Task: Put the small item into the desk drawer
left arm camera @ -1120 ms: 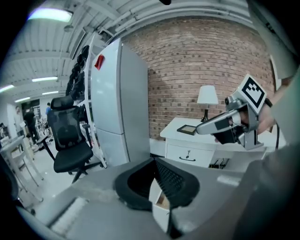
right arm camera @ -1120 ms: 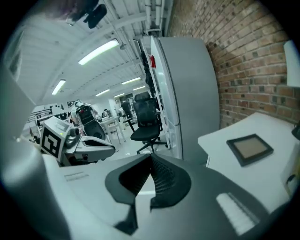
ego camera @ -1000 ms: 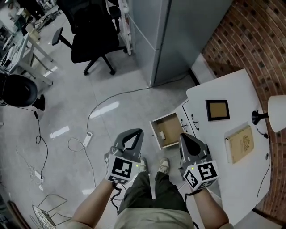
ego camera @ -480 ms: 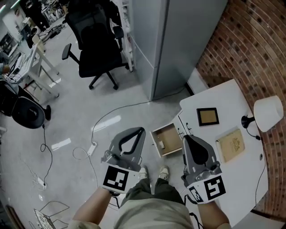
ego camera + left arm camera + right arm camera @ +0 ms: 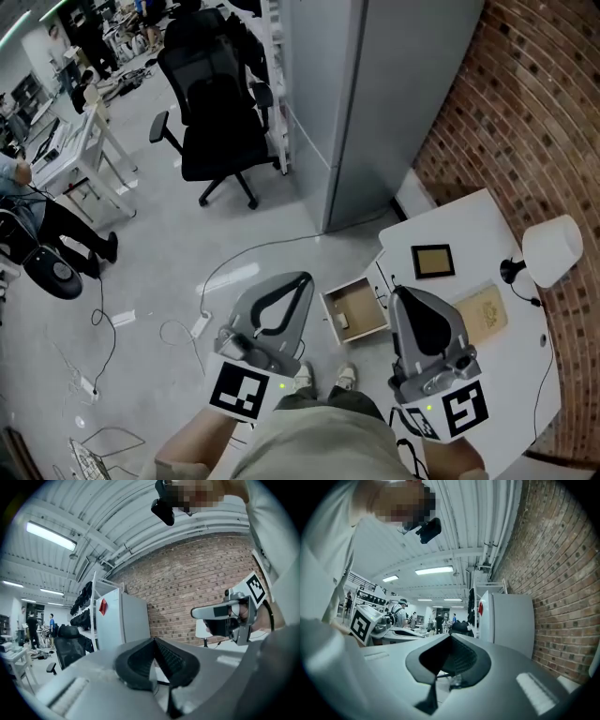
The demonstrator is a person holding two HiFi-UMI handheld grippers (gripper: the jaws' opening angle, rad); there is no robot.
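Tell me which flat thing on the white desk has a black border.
The square picture frame: a black rim rings its tan centre. The tan book beside it has none.

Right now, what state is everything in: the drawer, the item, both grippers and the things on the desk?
Drawer: pulled open.
Small item: lying inside the drawer.
Left gripper: shut, empty.
Right gripper: shut, empty.
Book: closed, flat on the desk.
Picture frame: lying flat on the desk.
Lamp: upright.
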